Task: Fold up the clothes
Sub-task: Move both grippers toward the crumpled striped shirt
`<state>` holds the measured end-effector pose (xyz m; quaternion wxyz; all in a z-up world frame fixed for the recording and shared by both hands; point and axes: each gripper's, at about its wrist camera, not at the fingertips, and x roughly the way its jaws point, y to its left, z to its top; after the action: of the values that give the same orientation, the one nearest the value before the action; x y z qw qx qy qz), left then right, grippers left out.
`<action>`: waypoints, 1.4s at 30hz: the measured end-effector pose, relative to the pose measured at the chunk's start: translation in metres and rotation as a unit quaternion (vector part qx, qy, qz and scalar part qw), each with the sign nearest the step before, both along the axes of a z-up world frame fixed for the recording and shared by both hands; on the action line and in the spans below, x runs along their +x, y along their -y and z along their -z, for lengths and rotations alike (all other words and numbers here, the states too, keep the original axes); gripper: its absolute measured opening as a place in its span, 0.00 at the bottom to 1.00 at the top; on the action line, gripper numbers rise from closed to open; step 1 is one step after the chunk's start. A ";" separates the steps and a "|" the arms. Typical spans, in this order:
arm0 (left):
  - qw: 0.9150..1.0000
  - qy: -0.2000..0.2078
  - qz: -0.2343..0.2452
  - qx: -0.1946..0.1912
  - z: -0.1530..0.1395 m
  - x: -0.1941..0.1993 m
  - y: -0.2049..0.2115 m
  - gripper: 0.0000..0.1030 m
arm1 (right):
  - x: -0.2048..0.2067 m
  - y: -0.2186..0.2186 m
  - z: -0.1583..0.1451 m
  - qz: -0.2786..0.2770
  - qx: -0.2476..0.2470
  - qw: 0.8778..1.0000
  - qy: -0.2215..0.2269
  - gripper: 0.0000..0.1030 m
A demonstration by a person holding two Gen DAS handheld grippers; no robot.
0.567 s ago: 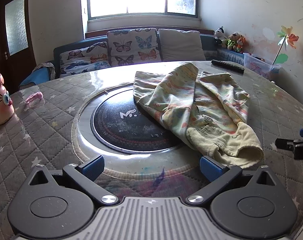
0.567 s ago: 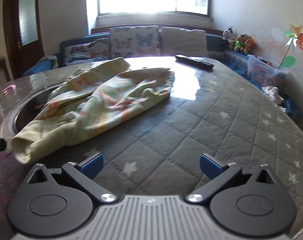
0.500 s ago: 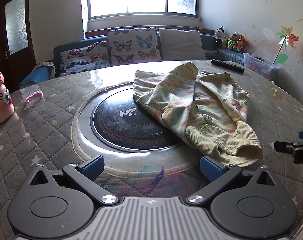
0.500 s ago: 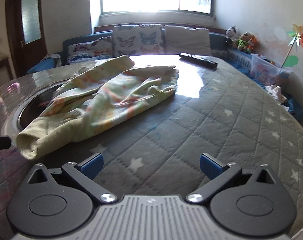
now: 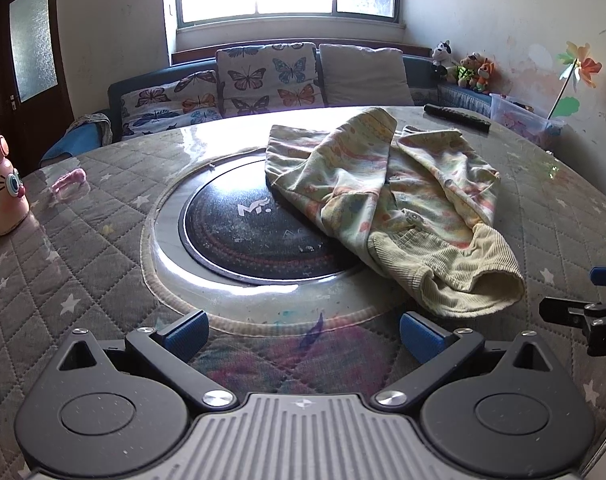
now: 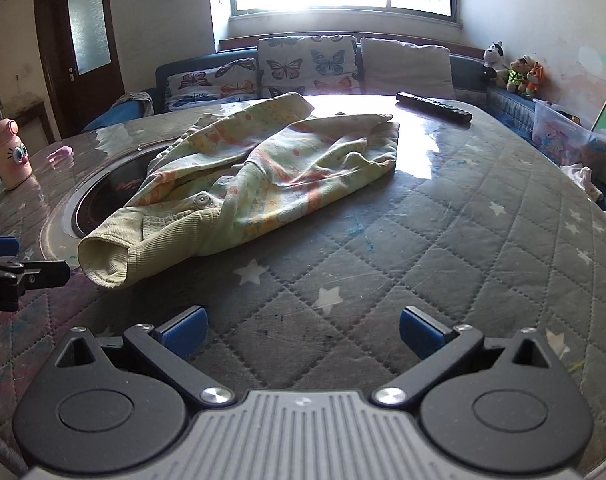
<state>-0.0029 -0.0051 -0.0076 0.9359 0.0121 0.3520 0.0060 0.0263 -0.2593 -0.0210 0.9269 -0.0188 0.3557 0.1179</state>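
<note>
A crumpled pale yellow child's garment (image 5: pixel 399 196) with a pastel print and ribbed cuffs lies on the round table, partly over the dark round hob. It also shows in the right wrist view (image 6: pixel 255 176). My left gripper (image 5: pixel 303 330) is open and empty, low over the table's near edge, short of the garment's cuff. My right gripper (image 6: pixel 301 330) is open and empty, to the right of the cuff. Each gripper's fingers show at the edge of the other's view.
The table (image 5: pixel 83 248) has a grey quilted star cover under glass. A pink bottle (image 5: pixel 1 188) and a small pink object (image 5: pixel 69 180) stand at the left. A black remote (image 6: pixel 433 107) lies at the far right. A sofa with butterfly cushions (image 5: pixel 263 76) is behind.
Both grippers have shifted slightly, so the garment sits a little differently in each view. The right view has turned left and shows more of the hob and the pink bottle. The garment has not moved.
</note>
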 end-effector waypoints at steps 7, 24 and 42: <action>1.000 -0.005 0.005 0.003 0.001 0.001 0.005 1.00 | -0.002 0.000 0.001 0.010 -0.002 1.000 0.004 1.00; 1.000 -0.005 0.022 0.011 -0.003 0.009 0.016 1.00 | 0.000 -0.010 -0.004 0.002 -0.018 1.000 0.022 1.00; 0.999 -0.013 0.025 0.014 0.001 0.018 0.017 1.00 | 0.010 -0.015 -0.002 -0.009 -0.031 0.999 0.013 1.00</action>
<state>0.0151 -0.0223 -0.0086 0.9308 0.0346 0.3638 -0.0128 0.0365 -0.2439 -0.0189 0.9293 -0.0519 0.3472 0.1149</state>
